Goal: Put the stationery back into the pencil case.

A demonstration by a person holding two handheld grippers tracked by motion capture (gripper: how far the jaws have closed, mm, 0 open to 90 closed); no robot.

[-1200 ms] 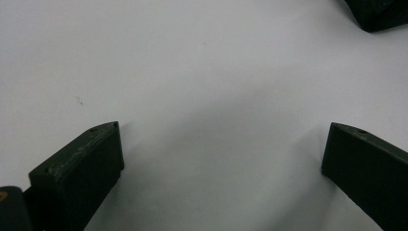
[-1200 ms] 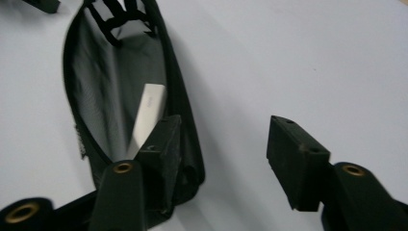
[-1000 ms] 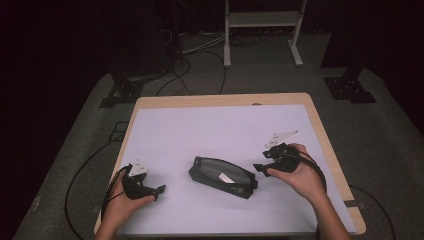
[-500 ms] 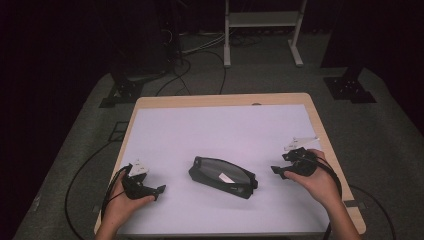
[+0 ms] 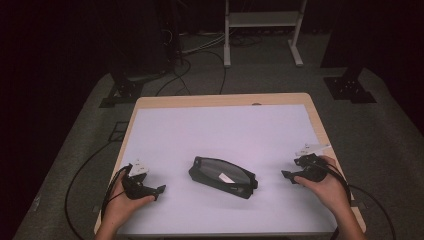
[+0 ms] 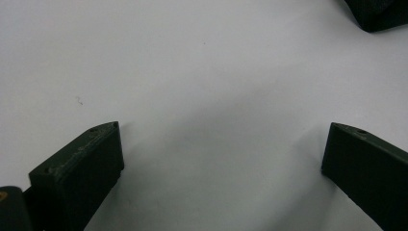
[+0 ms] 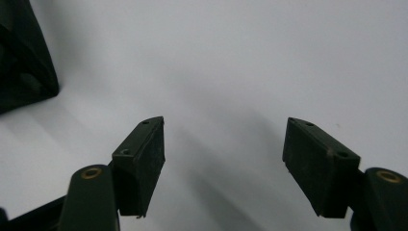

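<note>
A black zipped pouch [image 5: 223, 176] with a small white label lies near the middle of the white table [image 5: 220, 130]. My left gripper [image 5: 159, 189] rests low at the front left, well left of the pouch, jaws wide apart over bare white surface [image 6: 216, 130]; a corner of the pouch [image 6: 373, 14] shows at the top right of its view. My right gripper [image 5: 286, 175] sits at the front right, pointing toward the pouch from a hand's width away. Its jaws have just been opening and nothing is between them [image 7: 223, 144]. The pouch's end [image 7: 21, 62] appears at the left of that view.
The table's wooden rim [image 5: 222, 100] runs along the far side and the right edge lies close to my right hand. Cables trail from both grippers off the front. A white shelf frame [image 5: 262, 30] and black stand bases stand on the dark floor beyond.
My right hand has drawn away from the pouch toward the right edge and sunk to the table. The pouch and the left gripper have stayed where they were.
</note>
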